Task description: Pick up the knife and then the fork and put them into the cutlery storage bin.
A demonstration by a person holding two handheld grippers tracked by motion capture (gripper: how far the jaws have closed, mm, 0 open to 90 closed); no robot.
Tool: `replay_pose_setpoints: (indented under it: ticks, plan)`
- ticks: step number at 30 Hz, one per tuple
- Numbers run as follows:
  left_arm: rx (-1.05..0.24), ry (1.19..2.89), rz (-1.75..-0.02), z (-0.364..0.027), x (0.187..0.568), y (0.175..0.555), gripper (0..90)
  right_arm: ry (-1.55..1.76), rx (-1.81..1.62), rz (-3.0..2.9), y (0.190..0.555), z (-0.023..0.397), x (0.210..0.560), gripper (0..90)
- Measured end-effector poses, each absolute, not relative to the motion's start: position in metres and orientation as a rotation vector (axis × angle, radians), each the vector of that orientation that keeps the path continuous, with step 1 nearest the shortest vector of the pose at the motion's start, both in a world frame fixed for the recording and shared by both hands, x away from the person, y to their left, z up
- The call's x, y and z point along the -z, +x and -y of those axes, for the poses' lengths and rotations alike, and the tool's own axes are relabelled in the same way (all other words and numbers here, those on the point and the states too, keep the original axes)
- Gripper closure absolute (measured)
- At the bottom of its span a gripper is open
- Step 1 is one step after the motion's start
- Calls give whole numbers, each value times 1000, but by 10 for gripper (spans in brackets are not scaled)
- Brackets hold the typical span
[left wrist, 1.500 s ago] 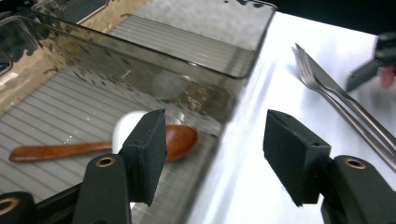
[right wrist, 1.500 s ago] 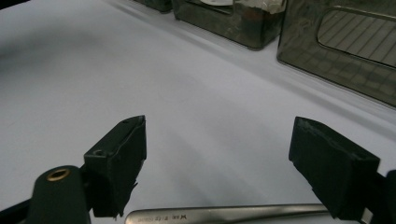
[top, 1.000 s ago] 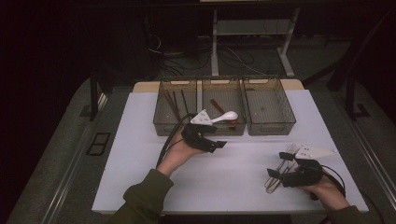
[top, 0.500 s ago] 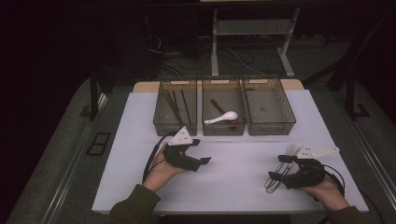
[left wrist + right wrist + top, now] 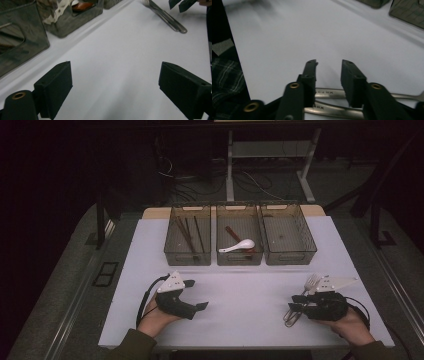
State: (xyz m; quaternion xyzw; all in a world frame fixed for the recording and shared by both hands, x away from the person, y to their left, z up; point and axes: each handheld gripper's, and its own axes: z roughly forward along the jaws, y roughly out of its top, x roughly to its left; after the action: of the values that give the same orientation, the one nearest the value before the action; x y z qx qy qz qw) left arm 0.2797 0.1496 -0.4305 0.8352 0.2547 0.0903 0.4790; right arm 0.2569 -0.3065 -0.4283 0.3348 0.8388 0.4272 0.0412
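1. A white table [image 5: 240, 270] stands in a dark room, and every place below is told from the middle bin [image 5: 239, 251] on it.
2. Nearest to the person and to the right of that bin, the right gripper [image 5: 294, 304] rests low on the table. Its jaws have just been closing. They are now close together, with a small gap left.
3. Two metal forks [image 5: 304, 295] lie side by side on the table right there, near and to the right of the middle bin. In the right gripper view the fork handles [image 5: 329, 93] pass under the jaws. I cannot tell if the pads squeeze a fork yet.
4. Near and to the left of the middle bin, the left gripper [image 5: 198, 295] sits in the person's hand. Its jaws have just been opening. They stand wide, with nothing but bare table between them.
5. To do this step well, I think the right jaws should pinch just one fork handle at its middle. Lift it slowly and flat, so the other fork stays put.
6. Farther off, the middle bin holds a white spoon [image 5: 239, 245].
7. Just left of it, a bin holds brown chopsticks [image 5: 186, 232].
8. Just right of it, the third bin [image 5: 287, 234] looks nearly bare. A fork may belong there.
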Motion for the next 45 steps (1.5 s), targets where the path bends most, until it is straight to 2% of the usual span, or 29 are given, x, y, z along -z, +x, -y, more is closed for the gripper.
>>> replay_pose_setpoints:
  ticks: [9, 30, 45]
  plan:
    - [-253, 2043, -669, -160, 436, 269, 3, 1003, -1183, -2649, 255, 304, 434, 890]
    - [-239, 2064, -667, -156, 438, 270, 0, 1003, -1103, -2644, 258, 298, 448, 892]
    - [-240, 2072, -658, -155, 438, 270, 0, 987, -1109, -2613, 282, 278, 449, 892]
